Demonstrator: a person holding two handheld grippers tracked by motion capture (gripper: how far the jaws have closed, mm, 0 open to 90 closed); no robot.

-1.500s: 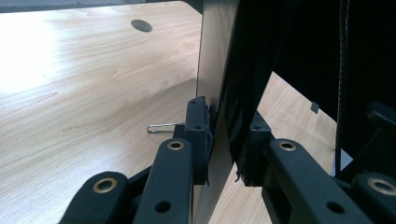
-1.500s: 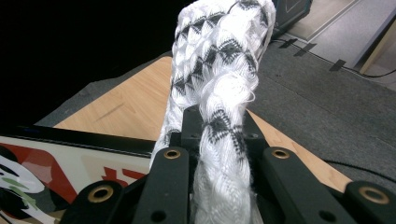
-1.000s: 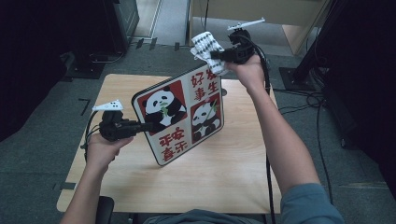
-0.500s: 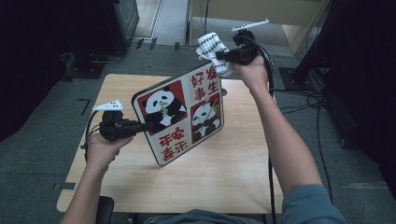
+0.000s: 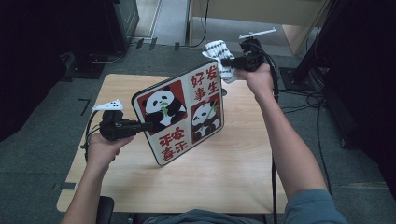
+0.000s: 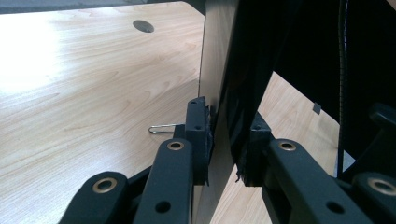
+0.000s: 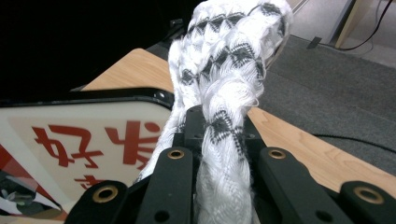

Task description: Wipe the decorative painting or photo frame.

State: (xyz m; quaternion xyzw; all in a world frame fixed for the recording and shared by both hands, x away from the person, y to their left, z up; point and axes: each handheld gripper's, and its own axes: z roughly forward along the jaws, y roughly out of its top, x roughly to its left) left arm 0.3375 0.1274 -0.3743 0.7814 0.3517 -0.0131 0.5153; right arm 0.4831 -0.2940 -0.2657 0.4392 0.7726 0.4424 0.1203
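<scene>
The left gripper (image 5: 142, 126) is clamped on the left edge of a panda sign board (image 5: 180, 116), its two black jaws pinching the thin panel from both sides; in the left gripper view (image 6: 224, 140) the pads press flat against the board's pale face and dark back. The board stands tilted above the table (image 5: 243, 172), its lower corner down near the wood and its picture face turned toward the person, with two pandas and red characters on it. The left hand (image 5: 100, 151) holds that gripper low at the left side of the table. Across at the far right, the right gripper (image 5: 227, 61) is closed tight on a white cloth with a grey zigzag pattern (image 5: 219, 58), which bunches up out of the jaws in the right gripper view (image 7: 219, 135) and hangs right at the board's top right corner, touching or just beside it. The right hand (image 5: 257, 77) reaches out over the far edge of the table with the arm stretched. In the left gripper view a small wire clip (image 6: 163, 128) lies on the table beyond the jaw, and a round hole (image 6: 143, 25) shows in the tabletop farther off. Grey carpet (image 5: 46, 154) surrounds the table, with cables (image 5: 303, 100) trailing at the right.
</scene>
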